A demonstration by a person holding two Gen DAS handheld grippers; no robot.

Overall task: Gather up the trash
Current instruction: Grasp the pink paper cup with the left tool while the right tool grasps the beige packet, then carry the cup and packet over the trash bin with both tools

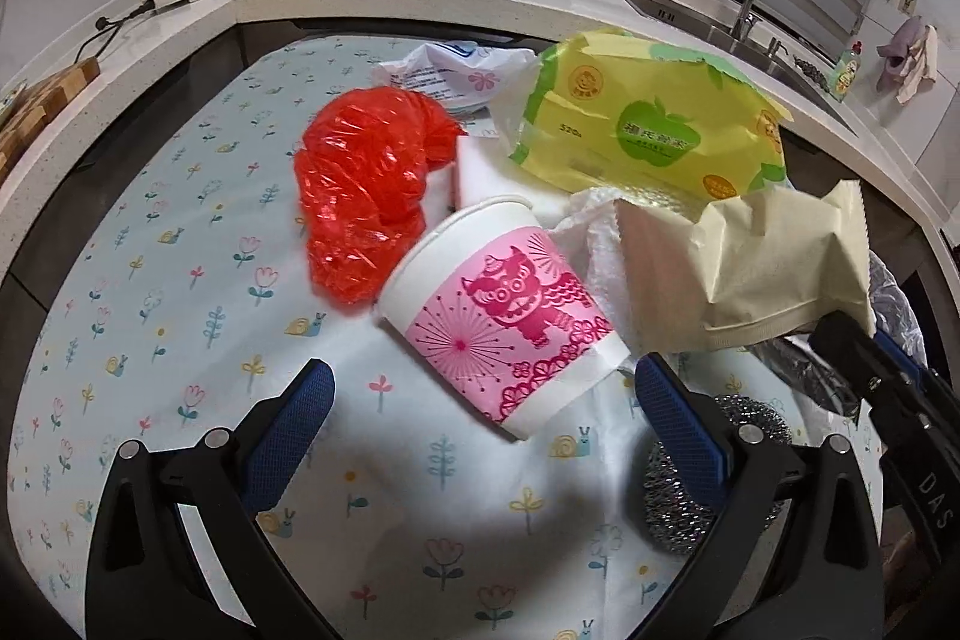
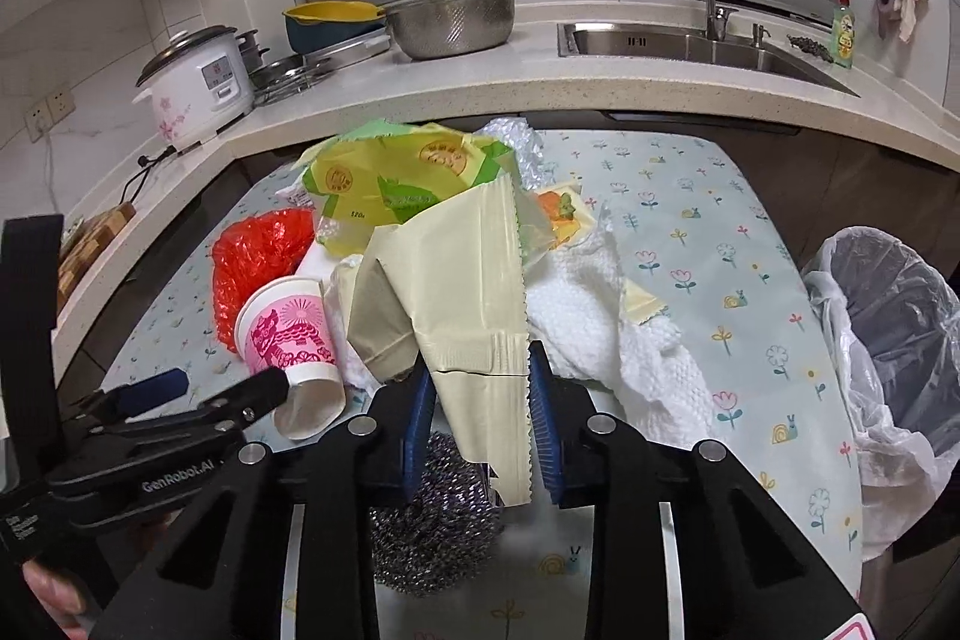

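A pile of trash lies on the flowered tablecloth (image 1: pixel 180 292). A pink-and-white paper cup (image 1: pixel 504 316) lies tipped on its side just ahead of my open left gripper (image 1: pixel 480 400), between its blue pads but untouched. My right gripper (image 2: pixel 480 424) is shut on a beige wrapper (image 2: pixel 456 292) and holds it up; the wrapper also shows in the left wrist view (image 1: pixel 744 262). A red plastic bag (image 1: pixel 366 190), a yellow-green tissue pack (image 1: pixel 648 124), white paper towel (image 2: pixel 600 328) and a steel scourer (image 2: pixel 432 520) lie around them.
A bin lined with a clear bag (image 2: pixel 888 328) stands at the table's right edge. The counter behind holds a rice cooker (image 2: pixel 198 88), a steel colander (image 2: pixel 450 22), a sink (image 2: pixel 690 40) and a tap. A wooden board (image 1: pixel 42 112) lies at the left.
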